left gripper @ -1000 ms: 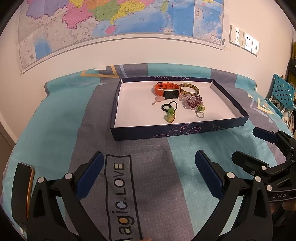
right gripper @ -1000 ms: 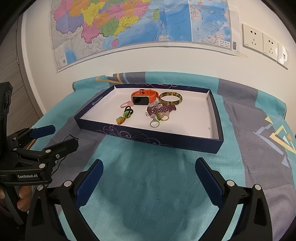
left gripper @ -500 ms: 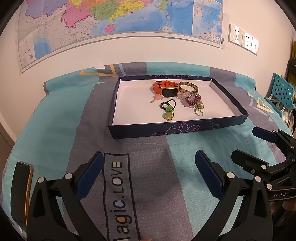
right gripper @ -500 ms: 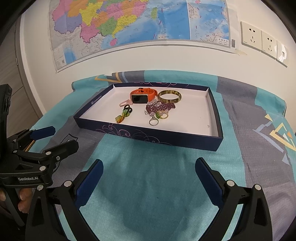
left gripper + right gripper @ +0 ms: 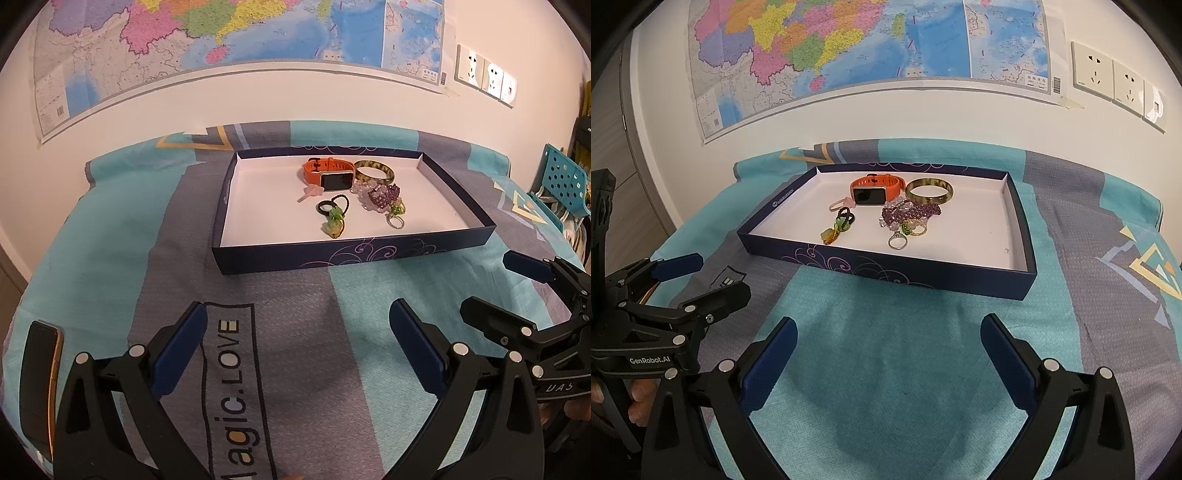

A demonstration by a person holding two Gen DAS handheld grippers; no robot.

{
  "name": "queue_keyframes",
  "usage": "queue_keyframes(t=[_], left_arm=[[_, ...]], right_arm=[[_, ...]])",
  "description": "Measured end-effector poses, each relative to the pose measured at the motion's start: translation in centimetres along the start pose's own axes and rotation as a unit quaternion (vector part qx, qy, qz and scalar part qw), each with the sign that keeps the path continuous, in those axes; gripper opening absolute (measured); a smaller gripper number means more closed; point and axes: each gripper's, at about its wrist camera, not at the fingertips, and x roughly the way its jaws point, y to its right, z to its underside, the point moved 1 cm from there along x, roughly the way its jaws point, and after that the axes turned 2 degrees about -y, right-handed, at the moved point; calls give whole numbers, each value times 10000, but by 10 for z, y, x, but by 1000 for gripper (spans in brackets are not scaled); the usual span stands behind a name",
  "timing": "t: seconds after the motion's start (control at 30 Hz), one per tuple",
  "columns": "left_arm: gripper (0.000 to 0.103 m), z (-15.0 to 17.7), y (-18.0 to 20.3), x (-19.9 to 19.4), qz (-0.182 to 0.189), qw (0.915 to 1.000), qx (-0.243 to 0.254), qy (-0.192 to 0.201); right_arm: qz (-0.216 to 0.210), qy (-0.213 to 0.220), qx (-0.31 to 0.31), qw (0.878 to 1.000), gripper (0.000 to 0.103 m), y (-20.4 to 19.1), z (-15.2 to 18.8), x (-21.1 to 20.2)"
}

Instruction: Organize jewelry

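While both my claws hover over the teal and grey patterned bedspread (image 5: 886, 369), each is released, fingers spread wide with nothing between them. Ahead of my left claw (image 5: 295, 345) and my right claw (image 5: 886, 350) lies the shallow dark-blue cardboard tray with a white floor (image 5: 1019, 236). Inside it, towards its far side from me, the jewelry is bunched: an orange-strapped smartwatch (image 5: 873, 190), just beside it a mottled green-brown bangle (image 5: 929, 190), a purple beaded bracelet (image 5: 910, 212) nearer me, and a thin silver ring (image 5: 897, 242) nearest
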Motion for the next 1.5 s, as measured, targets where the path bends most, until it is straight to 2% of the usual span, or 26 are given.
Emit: queue_keyframes(t=[1.5], left_arm=[[97,1,0,5,16,10000,-24,-93]], right_arm=[[26,-98,4,9999,96,1,0,4]])
